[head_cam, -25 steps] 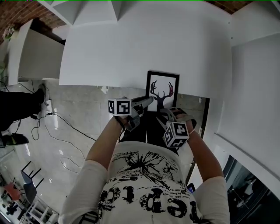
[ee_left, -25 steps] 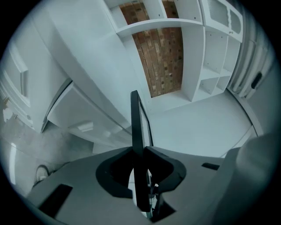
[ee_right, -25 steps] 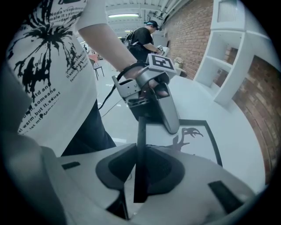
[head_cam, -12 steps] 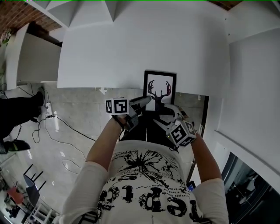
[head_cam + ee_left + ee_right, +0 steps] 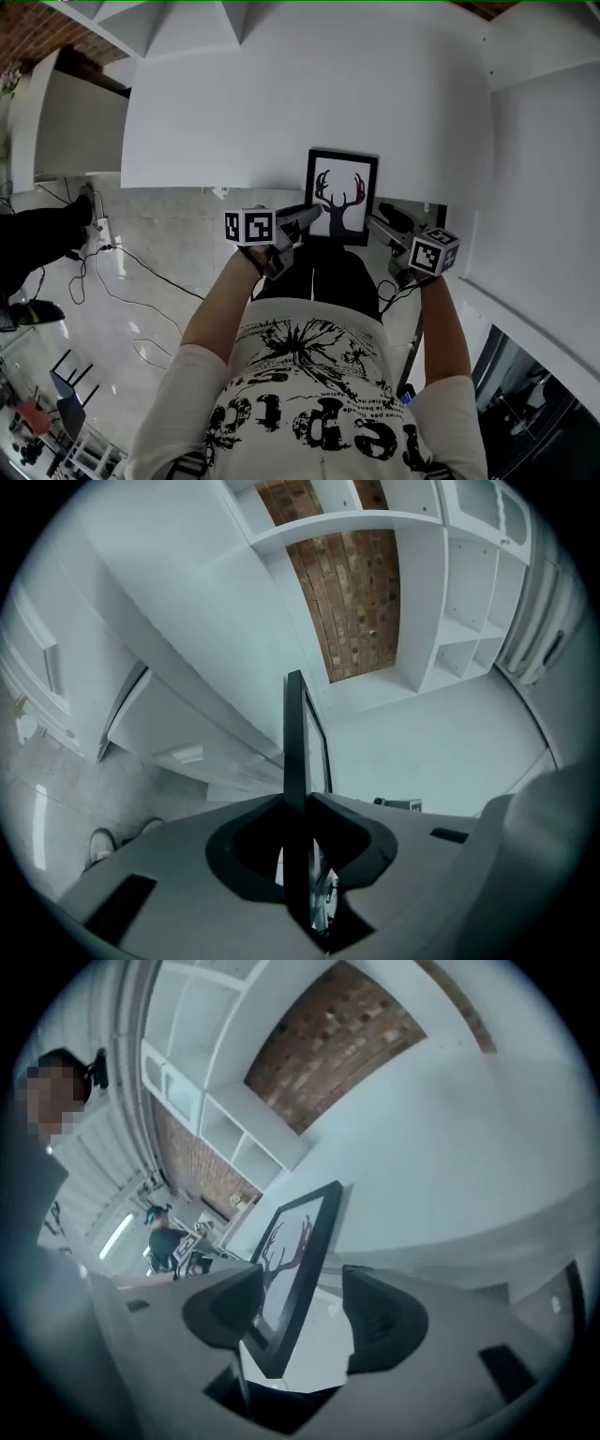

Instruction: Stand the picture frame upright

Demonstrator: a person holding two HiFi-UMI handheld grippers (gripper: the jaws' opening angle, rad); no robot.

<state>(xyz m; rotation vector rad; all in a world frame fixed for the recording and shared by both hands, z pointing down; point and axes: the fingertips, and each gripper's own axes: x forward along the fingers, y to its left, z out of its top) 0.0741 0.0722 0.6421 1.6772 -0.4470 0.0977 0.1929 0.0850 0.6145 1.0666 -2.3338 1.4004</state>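
I'm seeing a smooth black picture frame [image 5: 341, 197] standing on a matt white tabletop [image 5: 281, 112]. Below, the pale floor [image 5: 150, 253] shines glossy, and the brick wall [image 5: 352, 583] behind looks rough

Forearms [image 5: 221, 305] extended; grey cube-marked left gripper [image 5: 310, 216] clamped on edge of black picture frame [image 5: 342, 195]; grey cube-marked right gripper [image 5: 374, 222] jaws just opened wide, frame between them, untouched

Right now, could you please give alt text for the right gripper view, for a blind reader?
The right gripper has just been opening its jaws, which stand wide apart around a standing black picture frame holding a deer print, without clamping it. Behind are white shelves and a brick wall.
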